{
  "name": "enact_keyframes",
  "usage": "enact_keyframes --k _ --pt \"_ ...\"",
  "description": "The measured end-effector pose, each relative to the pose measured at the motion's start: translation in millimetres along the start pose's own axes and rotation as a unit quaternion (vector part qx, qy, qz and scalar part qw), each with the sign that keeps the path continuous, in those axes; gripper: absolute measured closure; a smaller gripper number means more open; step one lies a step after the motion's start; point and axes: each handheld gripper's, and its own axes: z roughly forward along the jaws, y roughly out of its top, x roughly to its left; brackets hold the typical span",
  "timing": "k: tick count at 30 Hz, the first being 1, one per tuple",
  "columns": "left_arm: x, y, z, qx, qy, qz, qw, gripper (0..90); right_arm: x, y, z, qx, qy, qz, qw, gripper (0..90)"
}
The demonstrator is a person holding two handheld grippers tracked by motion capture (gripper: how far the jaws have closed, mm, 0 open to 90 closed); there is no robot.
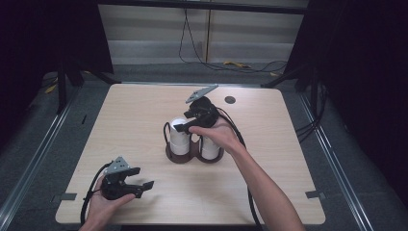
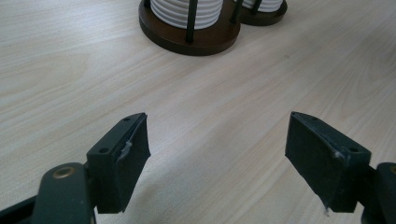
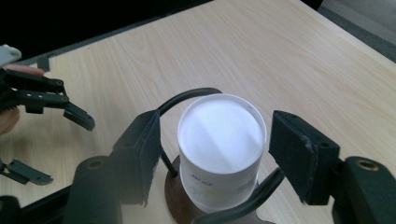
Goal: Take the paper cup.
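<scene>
Cup stack [image 3: 220, 144] upright, long axis vertical

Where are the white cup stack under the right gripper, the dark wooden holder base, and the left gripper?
white cup stack [image 3: 219, 135], right gripper view, on its flat top.
dark wooden holder base [image 2: 187, 44], left gripper view, on its front rim.
left gripper [image 1: 139, 178], high view, midway between its fingertips.

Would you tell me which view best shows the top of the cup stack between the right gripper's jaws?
The right gripper view: the cup stack top sits large between the open jaws. The high view shows it small; the left gripper view catches its ribbed bottom.
</scene>
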Motion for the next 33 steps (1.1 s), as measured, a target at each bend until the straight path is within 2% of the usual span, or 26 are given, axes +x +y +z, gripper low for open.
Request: enact_keyframes --k 9,18,27,30,33 --pt "-0.2 0.3 0.9 0.002 -0.002 0.003 1.0 21.6 -8.4 -1.1 10.3 0.022 0.002 0.012 0.9997 32.8" --pt "-0.7 0.3 0.7 0.002 -0.004 0.006 1.0 21.6 -11.1 7.3 19.4 0.049 0.009 0.003 0.9988 30.8" --pt "-1.2 0.6 1.0 0.003 -0.005 0.008 0.9999 21.5 -8.0 14.0 30.1 0.091 0.014 -0.007 0.9957 29.6" --pt "-1.6 0.6 0.9 0.002 -0.008 0.008 0.9999 21.2 -8.3 13.2 34.1 0.112 0.01 -0.009 0.9936 29.6" --pt "-1.7 0.8 1.4 0.003 -0.011 0.009 0.9999 20.5 -9.1 12.1 36.4 0.119 0.01 -0.013 0.9928 30.6"
